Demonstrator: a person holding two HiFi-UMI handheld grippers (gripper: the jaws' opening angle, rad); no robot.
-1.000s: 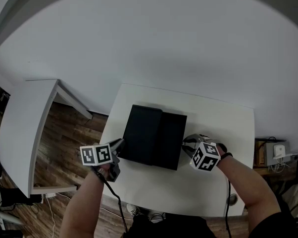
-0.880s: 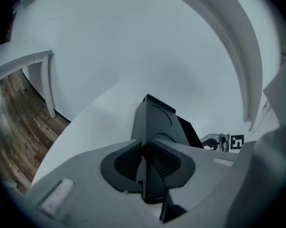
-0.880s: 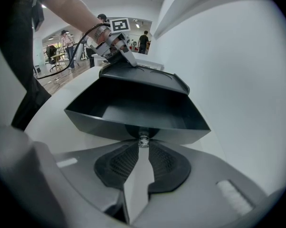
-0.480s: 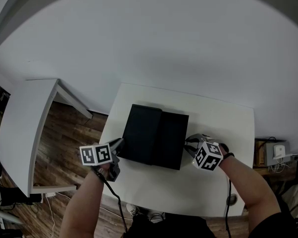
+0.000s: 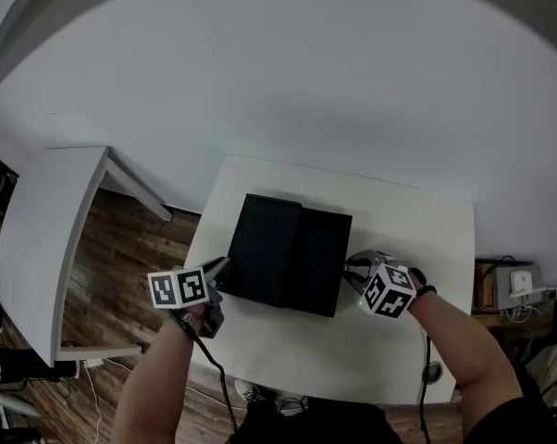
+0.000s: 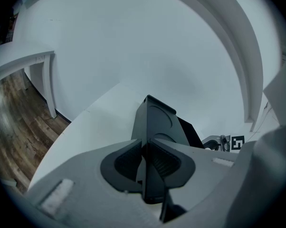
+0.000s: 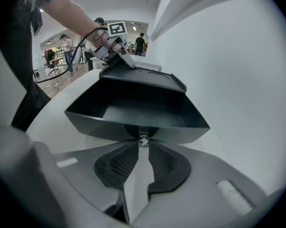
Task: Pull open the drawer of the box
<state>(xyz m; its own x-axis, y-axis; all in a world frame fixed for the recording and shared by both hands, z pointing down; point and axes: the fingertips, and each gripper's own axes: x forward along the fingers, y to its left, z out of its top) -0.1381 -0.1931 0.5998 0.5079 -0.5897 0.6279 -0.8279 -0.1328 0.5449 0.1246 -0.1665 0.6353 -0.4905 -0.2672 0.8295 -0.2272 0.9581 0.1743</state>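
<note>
A matte black box (image 5: 265, 246) with flat, smooth walls and square corners sits on a plain white table (image 5: 403, 225), near its left edge. Its drawer (image 5: 318, 264), a shallow open tray of the same dark material, sticks out of the box's right end, so box and drawer form one long shape running left to right across the table, slightly slanted. The drawer's open side faces up, and its front wall points toward the person's right.

The left gripper (image 6: 147, 142) is clamped on the near left corner of the box, ribbed dark pads pressing either side of the edge. The right gripper (image 7: 143, 145) is closed on a small shiny round knob (image 7: 143, 139) in the middle of the drawer's front wall.

A white side table (image 5: 47, 220) stands over a wood-plank floor (image 5: 121, 248) to the left.
</note>
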